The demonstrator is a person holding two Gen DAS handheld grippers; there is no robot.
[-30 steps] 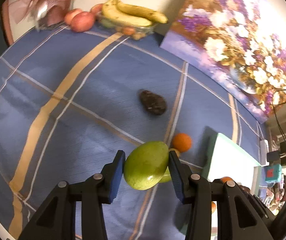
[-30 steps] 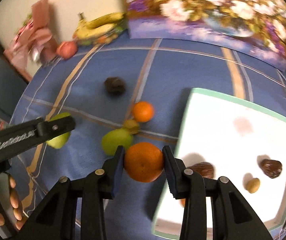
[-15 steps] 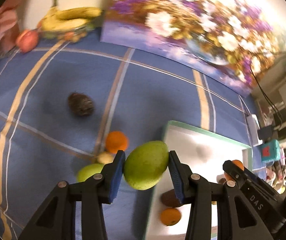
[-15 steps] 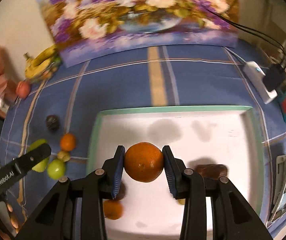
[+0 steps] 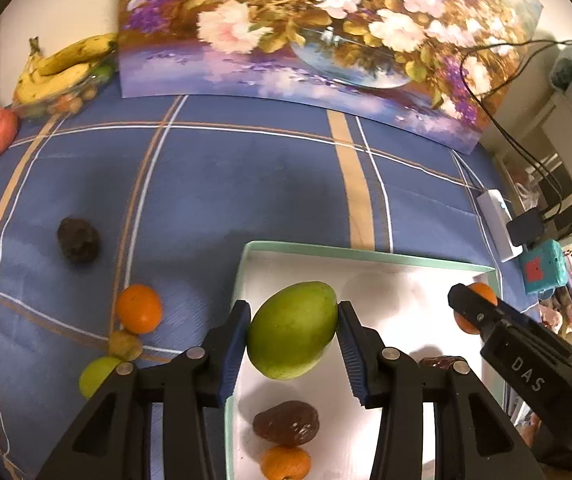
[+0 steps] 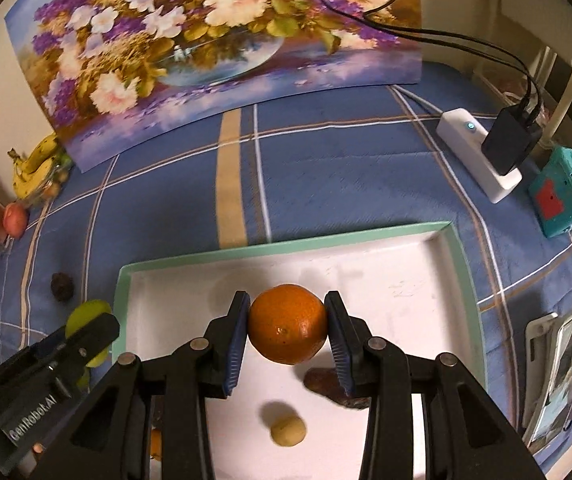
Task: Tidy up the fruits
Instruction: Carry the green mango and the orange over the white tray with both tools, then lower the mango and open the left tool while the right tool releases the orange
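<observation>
Where a second ago both grippers hung over the blue plaid cloth (image 5: 246, 184), each now hovers above the white tray (image 5: 369, 258): the left gripper (image 5: 293, 338) has its jaws pinching a green mango (image 5: 291, 336) over the tray's left part, and the right gripper (image 6: 287, 330) has its jaws clamped on an orange (image 6: 287, 329) near the tray's middle. Beneath the mango lie a brown wrinkled fruit (image 5: 286, 423) and a small orange (image 5: 286, 462), the latter cut off by the frame edge. In the right wrist view a dark fruit (image 6: 323, 385) is half hidden behind a finger, beside a small tan ball (image 6: 287, 432). Out on the cloth stay a loose orange (image 5: 138, 309), a lime (image 5: 96, 374) partly behind the left gripper, and a dark fruit (image 5: 78, 239). The tray's far half is bare white up to its green rim.
</observation>
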